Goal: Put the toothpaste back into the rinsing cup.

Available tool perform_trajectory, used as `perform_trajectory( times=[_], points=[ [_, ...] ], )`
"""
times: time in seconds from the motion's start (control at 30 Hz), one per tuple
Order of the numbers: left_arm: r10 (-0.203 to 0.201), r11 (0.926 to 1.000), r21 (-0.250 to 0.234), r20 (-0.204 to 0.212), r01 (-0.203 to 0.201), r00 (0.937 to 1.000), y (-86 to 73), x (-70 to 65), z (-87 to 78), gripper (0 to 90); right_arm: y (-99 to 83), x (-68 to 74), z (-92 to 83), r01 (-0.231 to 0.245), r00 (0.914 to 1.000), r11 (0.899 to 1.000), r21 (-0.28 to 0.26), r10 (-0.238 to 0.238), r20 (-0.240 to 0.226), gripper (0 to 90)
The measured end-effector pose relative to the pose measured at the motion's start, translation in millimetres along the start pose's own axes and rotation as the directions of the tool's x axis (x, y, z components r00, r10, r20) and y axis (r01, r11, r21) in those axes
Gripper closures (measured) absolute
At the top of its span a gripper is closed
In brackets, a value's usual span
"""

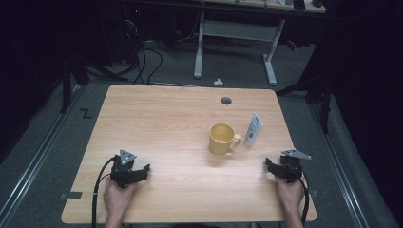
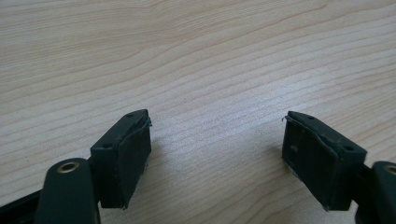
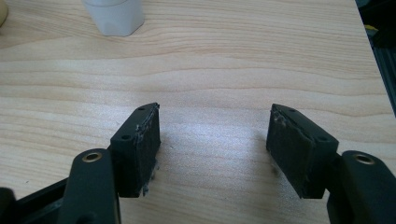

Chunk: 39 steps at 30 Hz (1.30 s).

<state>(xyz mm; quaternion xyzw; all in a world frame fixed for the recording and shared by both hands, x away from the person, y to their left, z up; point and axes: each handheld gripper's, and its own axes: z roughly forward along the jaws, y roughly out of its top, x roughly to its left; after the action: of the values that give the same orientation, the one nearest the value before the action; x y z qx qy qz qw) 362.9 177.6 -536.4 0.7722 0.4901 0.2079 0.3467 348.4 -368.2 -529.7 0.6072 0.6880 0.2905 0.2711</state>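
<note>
A yellow mug (image 1: 221, 138) stands upright right of the table's middle, its handle turned to the right. Just beyond it stands a white tube with blue print (image 1: 253, 129), whose white base (image 3: 114, 16) appears at the top left of the right gripper view. My left gripper (image 1: 141, 169) rests near the front left of the wooden table (image 1: 161, 118), open, with bare wood between its pads (image 2: 128, 154). My right gripper (image 1: 270, 167) sits at the front right, below and right of the mug, open with nothing between its pads (image 3: 142, 144).
A round cable hole (image 1: 226, 100) lies near the table's far edge. The table's right edge (image 3: 373, 70) runs close to the right gripper. Beyond the table stand a white desk frame (image 1: 235, 42) and cables on a grey floor.
</note>
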Motion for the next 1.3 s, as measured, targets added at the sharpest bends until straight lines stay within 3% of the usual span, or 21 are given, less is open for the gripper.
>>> perform_trajectory(
  times=[0.43,0.77,1.3],
  points=[
    [-0.001,1.0,-0.002,0.003,0.001,1.0,-0.1,0.5,-0.1,24.1,0.2,0.7,-0.2,-0.001,1.0,1.0,0.004,0.001,-0.001,35.0],
    [0.002,1.0,-0.002,0.001,-0.002,1.0,-0.1,0.4,0.0,24.4,0.1,2.5,-0.2,0.005,0.9999,1.0,0.014,-0.005,-0.011,29.0],
    [0.001,1.0,-0.002,0.002,-0.001,1.0,-0.1,0.5,-0.1,24.4,-2.5,2.4,-6.4,0.028,0.9987,1.0,0.013,-0.027,-0.044,38.0]
  ],
)
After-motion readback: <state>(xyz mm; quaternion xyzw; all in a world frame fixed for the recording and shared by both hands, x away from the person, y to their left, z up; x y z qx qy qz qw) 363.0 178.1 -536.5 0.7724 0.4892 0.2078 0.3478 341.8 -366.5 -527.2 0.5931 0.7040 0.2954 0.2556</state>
